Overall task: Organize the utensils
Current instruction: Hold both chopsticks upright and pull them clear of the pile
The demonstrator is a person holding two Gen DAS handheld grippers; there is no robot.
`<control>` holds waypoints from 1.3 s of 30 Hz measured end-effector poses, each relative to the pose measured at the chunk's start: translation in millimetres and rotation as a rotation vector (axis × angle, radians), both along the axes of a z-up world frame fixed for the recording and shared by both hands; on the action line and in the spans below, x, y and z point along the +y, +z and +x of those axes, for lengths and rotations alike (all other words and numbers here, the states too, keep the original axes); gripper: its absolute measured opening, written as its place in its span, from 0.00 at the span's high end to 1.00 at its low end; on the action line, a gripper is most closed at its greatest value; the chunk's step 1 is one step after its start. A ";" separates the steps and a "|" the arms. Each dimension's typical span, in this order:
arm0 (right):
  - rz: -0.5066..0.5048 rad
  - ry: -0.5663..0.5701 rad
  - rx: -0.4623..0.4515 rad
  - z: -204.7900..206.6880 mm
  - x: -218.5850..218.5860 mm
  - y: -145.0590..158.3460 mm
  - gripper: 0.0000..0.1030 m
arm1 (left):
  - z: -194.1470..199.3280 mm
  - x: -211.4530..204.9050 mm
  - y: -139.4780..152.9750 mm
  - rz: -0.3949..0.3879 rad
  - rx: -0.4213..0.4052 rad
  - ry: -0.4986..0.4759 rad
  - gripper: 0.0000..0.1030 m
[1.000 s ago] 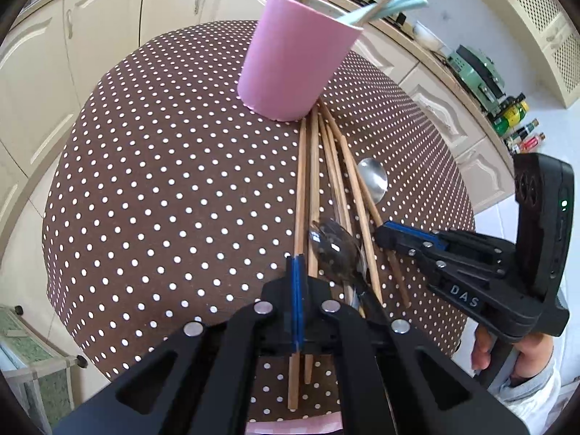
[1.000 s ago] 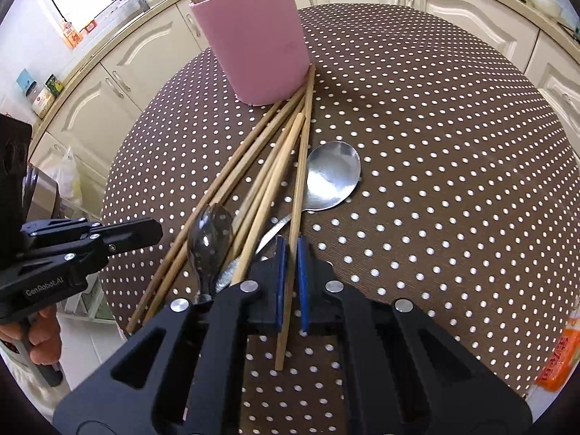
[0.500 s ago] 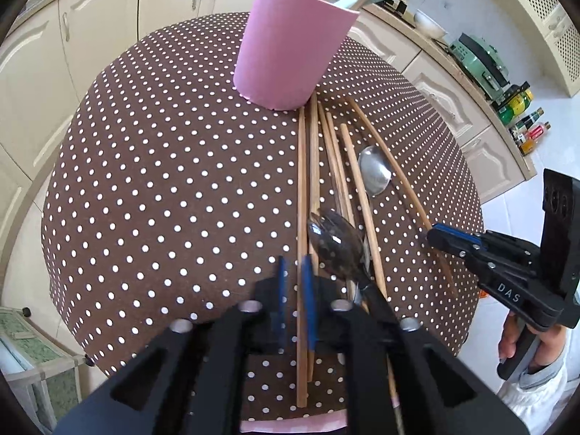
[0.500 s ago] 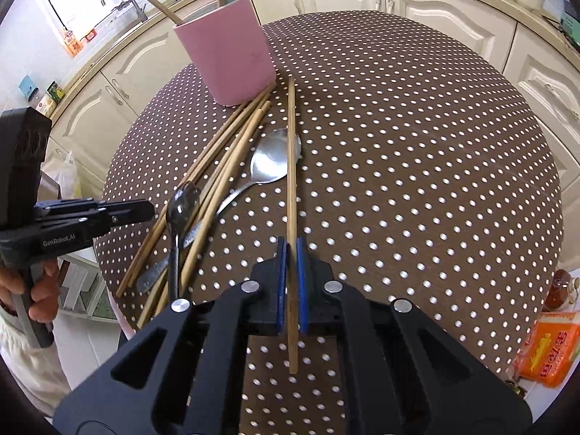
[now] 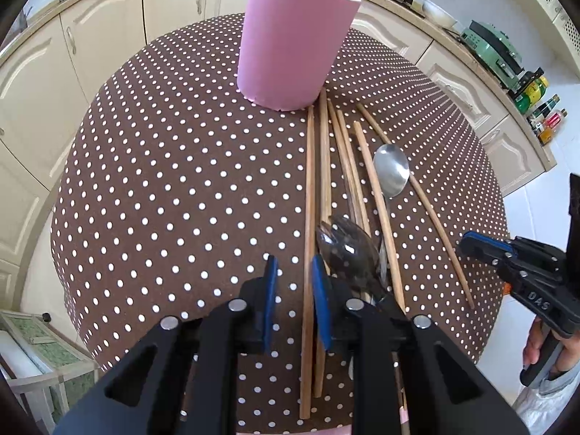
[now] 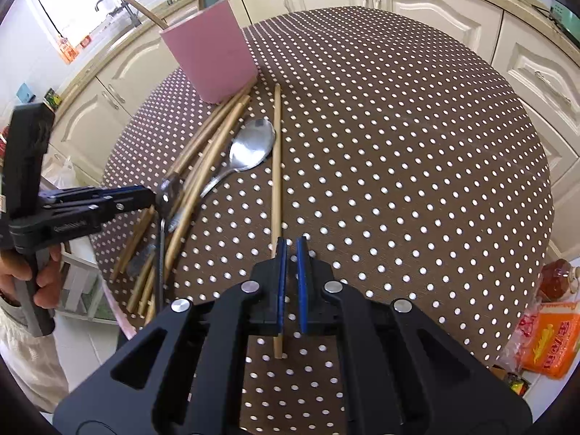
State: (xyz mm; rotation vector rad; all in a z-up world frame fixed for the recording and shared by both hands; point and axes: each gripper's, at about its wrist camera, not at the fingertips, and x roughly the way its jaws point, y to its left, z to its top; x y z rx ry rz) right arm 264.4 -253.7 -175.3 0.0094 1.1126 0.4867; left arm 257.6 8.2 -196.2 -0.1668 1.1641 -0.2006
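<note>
Fingers [image 6: 281,279] on the right gripper [image 6: 290,244] hide part of the clamped chopstick [image 6: 277,166].

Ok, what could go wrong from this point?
The left gripper straddles one chopstick, but the dark spoon sits right beside its pad, so closing might snag it too. The right gripper looks shut, yet the lone chopstick lines up beside its pads rather than clearly between them; it may be left behind on lifting.

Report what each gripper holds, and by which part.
Right gripper: a single chopstick, pinched near its near end. Left gripper: nothing gripped; its pads straddle another chopstick without pressing it.
</note>
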 end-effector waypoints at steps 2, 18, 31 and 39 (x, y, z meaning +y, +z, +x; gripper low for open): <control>-0.005 0.006 -0.005 6.1 7.1 5.6 0.94 | 7.1 -6.4 0.0 0.025 -0.001 -0.007 0.80; -0.178 0.057 -0.004 48.7 68.3 8.5 0.93 | 1.5 7.9 -1.7 0.024 -0.018 0.067 0.94; -0.191 0.055 0.073 71.6 66.3 5.0 0.94 | 8.4 31.2 -2.6 -0.037 0.039 0.147 0.94; -0.143 0.036 0.101 66.5 29.6 11.2 0.93 | 46.2 27.1 -3.4 -0.032 0.054 0.136 0.83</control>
